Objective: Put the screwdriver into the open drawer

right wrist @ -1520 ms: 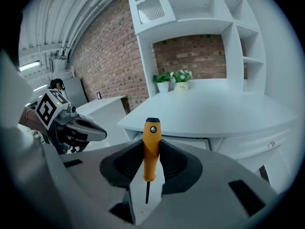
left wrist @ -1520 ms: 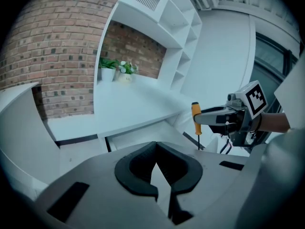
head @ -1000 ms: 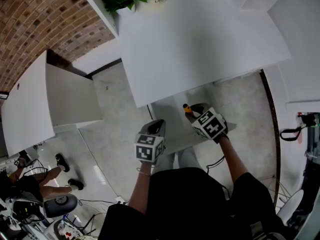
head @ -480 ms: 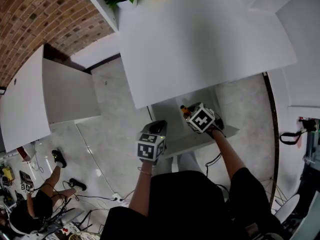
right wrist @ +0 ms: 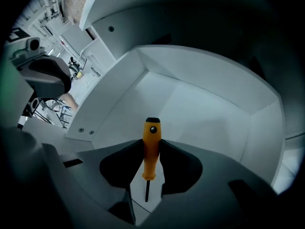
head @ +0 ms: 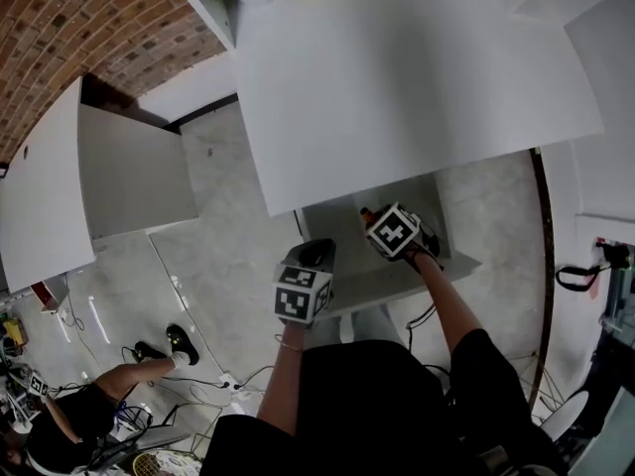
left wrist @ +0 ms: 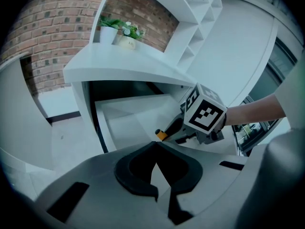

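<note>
Two grippers to cover, so we'll go left to right. Far left is a rough red-brown brick wall (head: 89, 28), then a flat, smooth white cabinet panel (head: 50, 196) and glossy pale grey floor tiles (head: 218, 226). Next is our left gripper (head: 317, 253), grey moulded plastic. Its curved black pads are pinched together at the tips with nothing between them, and it sits by the left side of the drawer (head: 337, 228). The drawer is a plain white box with smooth matte walls and sharp inside corners, pulled out from under the big white tabletop (head: 397, 77). Over to the right, our right gripper (head: 373, 220) points steeply down into it. Its jaws are clamped on the screwdriver (right wrist: 151, 137), gripping the round orange plastic handle. The black-capped end aims at the drawer floor and the thin dark metal shaft runs back toward the camera. So the screwdriver is over the drawer's inside, held in the jaws.
</note>
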Demonstrator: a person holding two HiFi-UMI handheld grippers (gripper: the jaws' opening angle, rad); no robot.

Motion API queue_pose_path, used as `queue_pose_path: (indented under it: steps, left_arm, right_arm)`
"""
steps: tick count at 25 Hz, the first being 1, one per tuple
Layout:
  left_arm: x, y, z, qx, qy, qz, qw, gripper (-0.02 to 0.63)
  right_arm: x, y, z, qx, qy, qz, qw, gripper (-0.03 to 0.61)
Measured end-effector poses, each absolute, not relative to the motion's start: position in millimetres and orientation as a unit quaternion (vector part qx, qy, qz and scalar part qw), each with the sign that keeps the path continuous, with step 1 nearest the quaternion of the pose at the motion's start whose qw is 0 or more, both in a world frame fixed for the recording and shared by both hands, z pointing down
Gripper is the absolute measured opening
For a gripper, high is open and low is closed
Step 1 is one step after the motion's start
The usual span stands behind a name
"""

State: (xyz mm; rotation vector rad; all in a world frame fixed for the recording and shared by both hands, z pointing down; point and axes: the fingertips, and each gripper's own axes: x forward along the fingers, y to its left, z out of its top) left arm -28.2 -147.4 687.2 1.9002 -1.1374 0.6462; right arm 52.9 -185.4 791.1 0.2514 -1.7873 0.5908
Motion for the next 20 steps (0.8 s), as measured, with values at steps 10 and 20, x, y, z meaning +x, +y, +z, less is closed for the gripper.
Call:
queue_pose_path:
  steps: [10, 20]
  left_arm:
    - [-27.7, -146.9, 691.1, 0.751, -0.445, 0.261, 0.411, 0.008]
    - [-27.2, -151.4, 690.7, 0.755, -0.44, 0.263, 0.41, 0.009]
  right_arm:
    - [41.9, -194.2, 809.5, 0.121, -0.768, 0.24, 0.581, 0.109]
    - [39.2, -194.7, 808.4, 0.13, -0.773, 0.216, 0.582, 0.109]
